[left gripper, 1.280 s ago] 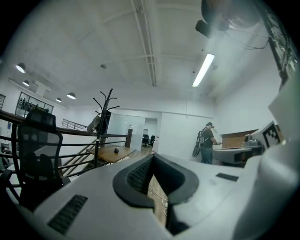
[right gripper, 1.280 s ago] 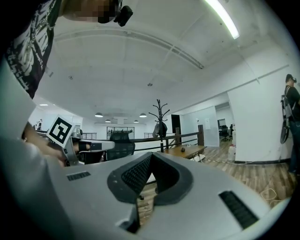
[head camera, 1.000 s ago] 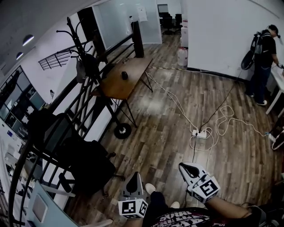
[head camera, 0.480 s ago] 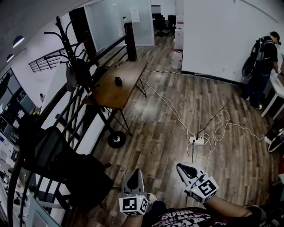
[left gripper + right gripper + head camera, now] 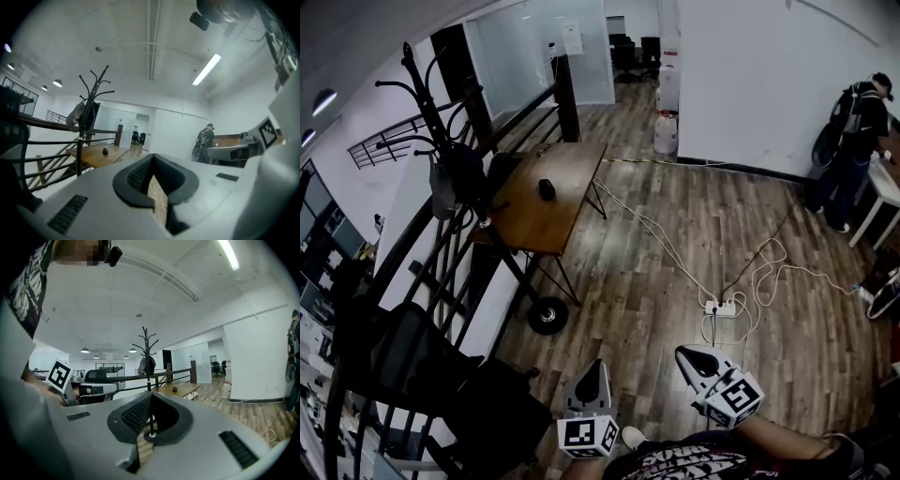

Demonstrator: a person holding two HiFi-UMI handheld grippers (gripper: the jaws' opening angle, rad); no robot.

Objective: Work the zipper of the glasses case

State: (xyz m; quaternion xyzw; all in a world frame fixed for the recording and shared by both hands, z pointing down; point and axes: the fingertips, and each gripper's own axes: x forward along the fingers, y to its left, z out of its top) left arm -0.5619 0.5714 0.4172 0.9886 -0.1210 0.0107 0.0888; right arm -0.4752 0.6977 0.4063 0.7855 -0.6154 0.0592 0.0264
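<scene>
Holding: nothing. The left gripper (image 5: 151, 171) has its jaws pressed together with no thing between them. The right gripper (image 5: 149, 416) has its jaws closed and empty as well.
Grippers' place: both are low in the head view, side by side but not touching, in front of the person's body. They point forward above the floor (image 5: 675, 216).
Glasses case: a small, dark, rounded thing (image 5: 547, 188) lies alone on the table, and this seems to be the glasses case. It is well apart from both grippers. It is too small to show its zipper, so I cannot tell whether it is open or shut.
Table: it has a brown wooden top (image 5: 530, 225) on thin dark legs. It stands just beside a dark railing (image 5: 502, 117).
Coat rack: it is black with curved hooks (image 5: 422, 89) and stands near the table's left end. Something grey hangs on it.
Floor: wood planks. A white power strip (image 5: 722, 307) lies between the table and the grippers, and light cables run from it.
Far right: a person (image 5: 855, 131) in dark clothes with a backpack stands by the white wall.
</scene>
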